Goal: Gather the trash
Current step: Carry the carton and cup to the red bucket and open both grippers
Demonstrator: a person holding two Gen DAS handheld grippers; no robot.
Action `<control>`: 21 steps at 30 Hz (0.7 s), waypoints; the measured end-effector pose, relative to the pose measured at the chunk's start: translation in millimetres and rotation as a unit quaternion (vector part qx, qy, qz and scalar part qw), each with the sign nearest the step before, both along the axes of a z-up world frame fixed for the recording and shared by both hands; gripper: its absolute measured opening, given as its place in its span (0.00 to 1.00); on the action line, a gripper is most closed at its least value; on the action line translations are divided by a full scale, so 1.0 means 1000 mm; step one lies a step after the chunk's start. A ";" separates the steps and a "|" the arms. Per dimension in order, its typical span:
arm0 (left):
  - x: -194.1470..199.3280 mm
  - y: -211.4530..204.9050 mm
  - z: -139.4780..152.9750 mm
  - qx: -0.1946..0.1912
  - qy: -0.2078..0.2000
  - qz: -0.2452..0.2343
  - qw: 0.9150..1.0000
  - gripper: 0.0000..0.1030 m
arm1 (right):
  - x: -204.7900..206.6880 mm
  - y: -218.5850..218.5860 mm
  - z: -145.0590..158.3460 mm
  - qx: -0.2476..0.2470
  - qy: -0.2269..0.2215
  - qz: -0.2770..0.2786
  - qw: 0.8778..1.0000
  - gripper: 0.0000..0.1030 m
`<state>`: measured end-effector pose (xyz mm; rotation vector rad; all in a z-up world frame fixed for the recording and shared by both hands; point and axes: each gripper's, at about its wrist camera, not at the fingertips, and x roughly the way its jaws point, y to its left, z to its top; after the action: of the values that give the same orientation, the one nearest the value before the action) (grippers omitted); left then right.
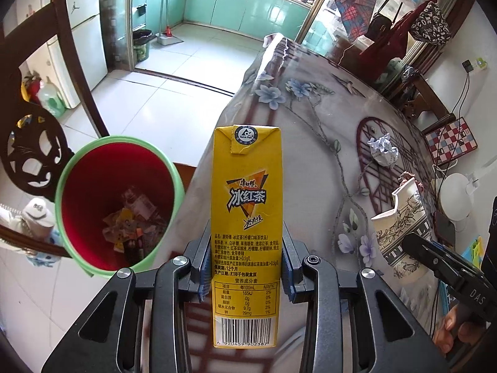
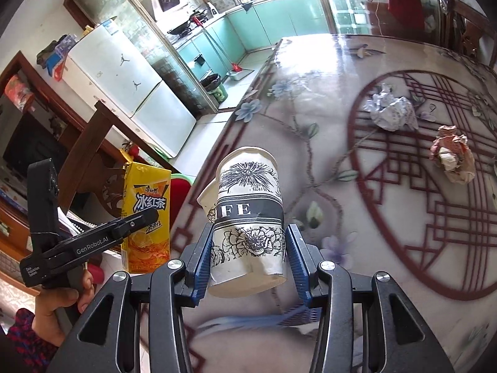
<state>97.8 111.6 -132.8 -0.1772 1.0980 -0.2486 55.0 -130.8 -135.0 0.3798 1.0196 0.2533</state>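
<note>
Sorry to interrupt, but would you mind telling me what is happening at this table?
A person is clearing trash with two handheld grippers. The left gripper holds a yellow tea carton, the right gripper a crushed paper cup. The green bin stands beside the table. Two crumpled paper balls remain on it.

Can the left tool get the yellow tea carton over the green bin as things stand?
Probably yes. The left tool grips the yellow iced-tea carton, and the green-rimmed bin with the red inside stands open just left of the table edge, with nothing between them. The dark wooden chair sits behind it.
</note>
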 end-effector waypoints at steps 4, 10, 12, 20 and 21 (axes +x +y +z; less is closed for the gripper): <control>0.004 0.021 -0.003 0.001 0.003 -0.004 1.000 0.33 | 0.001 0.022 0.001 -0.004 0.002 -0.002 1.000 0.41; 0.012 0.055 -0.006 0.007 0.001 -0.003 1.000 0.33 | 0.005 0.058 0.011 -0.003 -0.008 -0.006 1.000 0.42; 0.016 0.068 -0.007 0.008 0.000 0.001 1.000 0.33 | 0.008 0.072 0.015 -0.005 -0.012 -0.002 1.000 0.42; 0.029 0.117 -0.031 0.020 0.025 0.015 0.999 0.33 | 0.024 0.130 0.020 -0.013 -0.015 0.031 0.999 0.42; 0.030 0.121 -0.033 0.023 0.029 0.017 0.999 0.33 | 0.027 0.134 0.020 -0.014 -0.016 0.035 0.999 0.42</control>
<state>127.6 232.6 -166.2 -0.1633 1.1558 -0.1883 81.5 3.7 -115.2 0.3139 1.0057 0.3069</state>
